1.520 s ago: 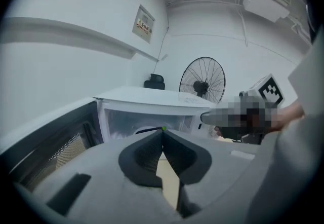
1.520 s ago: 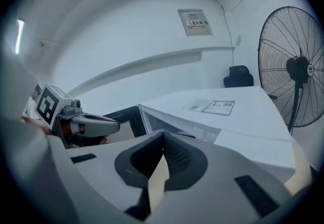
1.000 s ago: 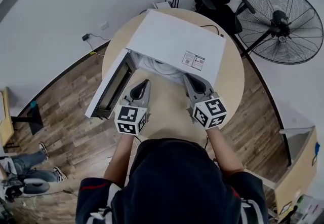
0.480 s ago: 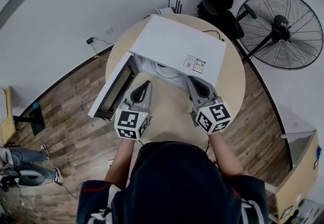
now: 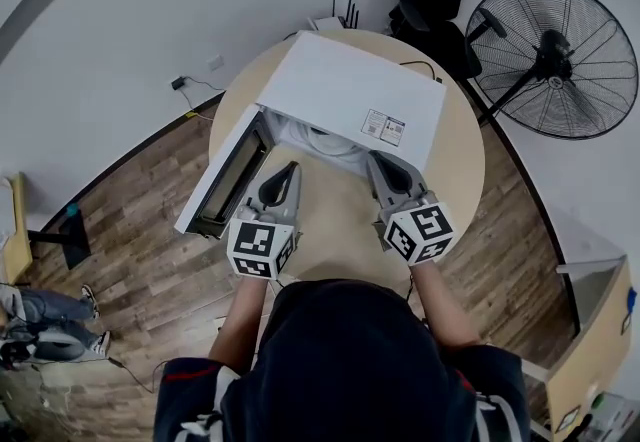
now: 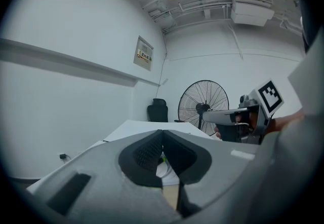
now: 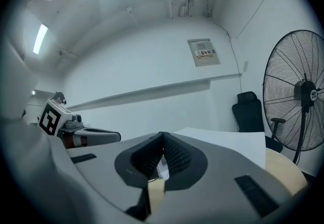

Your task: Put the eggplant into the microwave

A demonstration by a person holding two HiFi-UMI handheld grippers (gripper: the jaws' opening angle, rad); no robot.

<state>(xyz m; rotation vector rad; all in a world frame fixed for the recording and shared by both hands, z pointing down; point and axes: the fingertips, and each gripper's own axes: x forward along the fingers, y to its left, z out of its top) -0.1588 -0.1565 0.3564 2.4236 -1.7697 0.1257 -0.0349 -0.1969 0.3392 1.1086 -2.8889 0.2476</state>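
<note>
Both pairs of your jaws are pressed together with nothing between them. The left gripper [image 5: 290,170] and right gripper [image 5: 379,161] hang side by side over the round table [image 5: 335,225], tips aimed toward the top of the frame. Straight ahead of those tips, just beyond them, is the mouth of the white microwave [image 5: 350,90], with a pale turntable plate [image 5: 322,138] showing inside its front edge. The eggplant shows in no view. It is not on the bare tabletop, so it is probably in the cavity under the microwave's top, and you cannot read its long axis. The door [image 5: 225,175] stands swung out toward the lower left of the frame, just beside your left gripper and well apart from the right. If closing is next, the left is the nearer one. Against a second ago, little differs: both grippers sit slightly lower in the frame, jaws shut as before, door open alike.
</note>
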